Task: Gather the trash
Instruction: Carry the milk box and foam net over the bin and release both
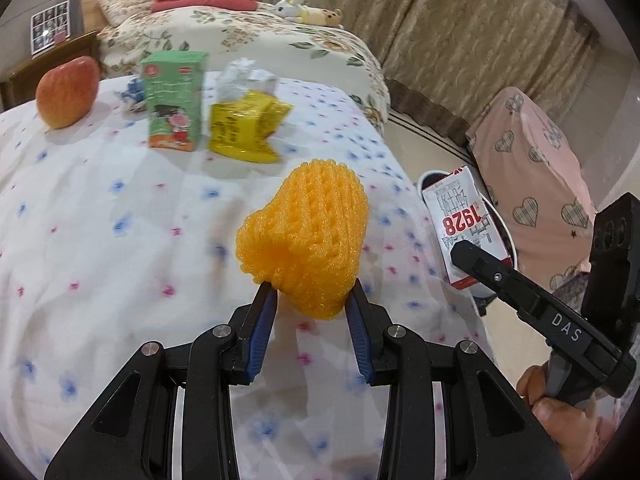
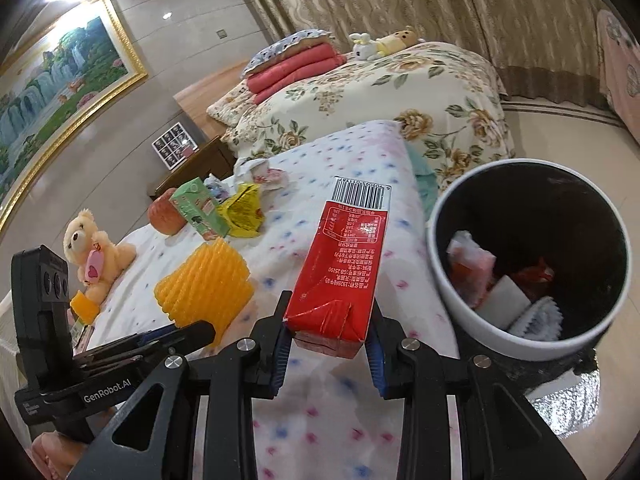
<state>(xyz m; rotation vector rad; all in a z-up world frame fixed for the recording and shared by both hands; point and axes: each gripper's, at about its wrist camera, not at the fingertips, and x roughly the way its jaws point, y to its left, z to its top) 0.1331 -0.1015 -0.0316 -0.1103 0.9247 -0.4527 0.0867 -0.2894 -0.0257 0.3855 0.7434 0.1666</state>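
My left gripper is shut on an orange foam fruit net, held just above the flowered bedsheet; the net also shows in the right wrist view. My right gripper is shut on a red and white milk carton, held beside the bed edge, left of the white trash bin. The carton also shows in the left wrist view. The bin holds several wrappers. A green juice box and a yellow crumpled packet lie farther back on the sheet.
An apple sits at the far left of the sheet, and a teddy bear lies near the left edge. A second bed with floral cover and red blankets stands behind. A pink heart-print cover is on the right.
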